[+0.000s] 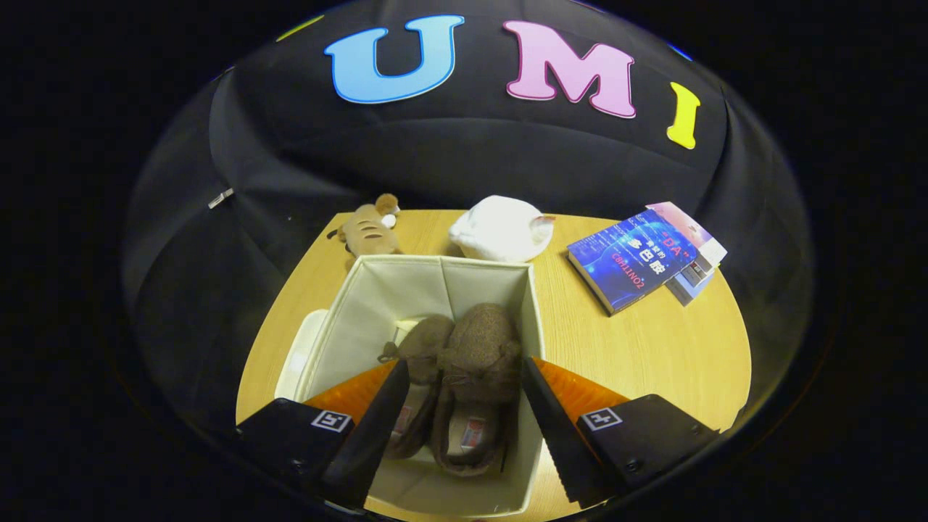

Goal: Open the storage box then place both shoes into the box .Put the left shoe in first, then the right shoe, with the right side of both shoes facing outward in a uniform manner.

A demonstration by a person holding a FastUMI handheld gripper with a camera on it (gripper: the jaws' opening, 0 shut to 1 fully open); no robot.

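Gripper [464, 406] fingers are held spread above the open storage box [377, 290], nothing being pinched; the brown slippers lie between and just below them. Both shoes, the left slipper [420, 362] and the right slipper [482, 348], are seen side by side inside the box, toes toward the far wall. The task is judged essentially complete; uniform facing cannot be confirmed. Beyond the box, near the table's [652, 348] far edge, a plush toy [366, 228], a white cap [500, 228] and a stack of books [638, 261] are set.

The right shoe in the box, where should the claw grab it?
Probably from above, by the heel rim of the right shoe. Its opening faces up and nearest the open claw, while the box wall and left shoe crowd its sides.
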